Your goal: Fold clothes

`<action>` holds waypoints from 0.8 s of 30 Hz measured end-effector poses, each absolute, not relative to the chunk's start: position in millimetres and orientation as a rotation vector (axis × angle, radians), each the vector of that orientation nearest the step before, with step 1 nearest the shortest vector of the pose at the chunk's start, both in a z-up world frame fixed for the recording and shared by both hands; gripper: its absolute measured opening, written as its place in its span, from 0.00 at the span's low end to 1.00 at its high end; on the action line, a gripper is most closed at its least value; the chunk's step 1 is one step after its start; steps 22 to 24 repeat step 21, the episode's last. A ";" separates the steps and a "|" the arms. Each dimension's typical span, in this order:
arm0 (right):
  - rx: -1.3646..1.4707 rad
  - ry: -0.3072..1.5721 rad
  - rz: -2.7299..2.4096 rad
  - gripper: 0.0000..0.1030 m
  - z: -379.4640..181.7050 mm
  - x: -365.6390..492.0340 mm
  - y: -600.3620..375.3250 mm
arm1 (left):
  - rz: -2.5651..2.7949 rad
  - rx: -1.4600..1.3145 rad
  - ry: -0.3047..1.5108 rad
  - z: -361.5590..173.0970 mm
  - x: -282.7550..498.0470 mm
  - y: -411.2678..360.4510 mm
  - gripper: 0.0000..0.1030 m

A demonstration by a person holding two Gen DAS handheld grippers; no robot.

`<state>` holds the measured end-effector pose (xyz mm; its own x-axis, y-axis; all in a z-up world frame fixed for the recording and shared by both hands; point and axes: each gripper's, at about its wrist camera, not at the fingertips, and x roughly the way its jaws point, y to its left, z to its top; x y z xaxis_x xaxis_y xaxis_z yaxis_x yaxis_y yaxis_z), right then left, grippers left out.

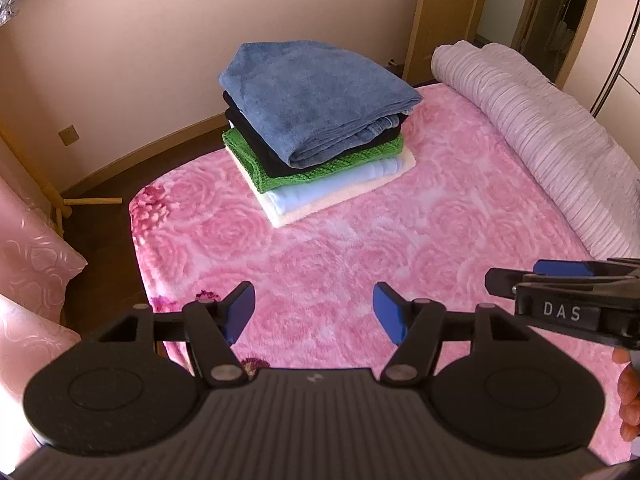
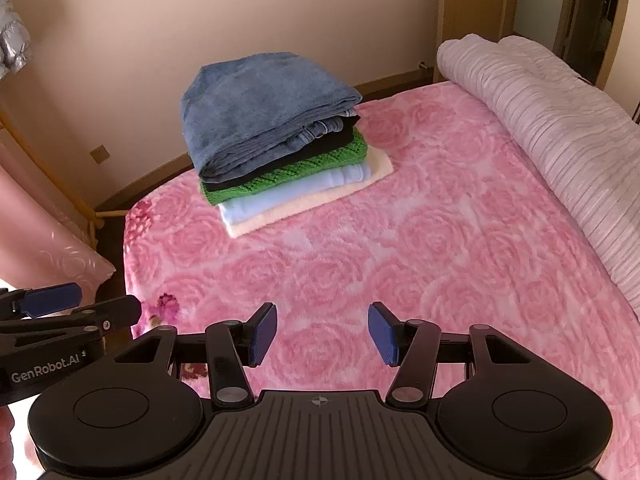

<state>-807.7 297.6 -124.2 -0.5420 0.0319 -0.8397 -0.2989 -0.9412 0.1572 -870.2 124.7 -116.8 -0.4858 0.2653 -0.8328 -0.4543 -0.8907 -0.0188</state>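
Folded stack (jeans topmost), lengthwise diagonal, seemingly

Bed covered by a pink rose-patterned fleece blanket, with a pale lilac ribbed quilt rolled up along its right edge, touching the blanket. Left of the bed: dark wood floor, a glossy pink embossed pillow, a light wooden frame leg lying low by the floor, and a brass-coloured wall socket on the cream wall above a wooden skirting board. Far right corner holds a wooden door frame; a silvery padded item shows at the upper left edge, too cropped to identify.
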 end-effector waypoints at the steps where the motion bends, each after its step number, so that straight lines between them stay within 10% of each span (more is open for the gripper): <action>1: -1.392 0.423 2.568 0.53 -125.3 -810.6 298.7 | 2.379 -1.287 0.286 -118.4 -873.5 126.4 0.60; 24: -1.412 0.447 2.578 0.53 -132.7 -840.6 305.4 | 2.431 -1.223 0.309 -115.0 -898.8 139.1 0.60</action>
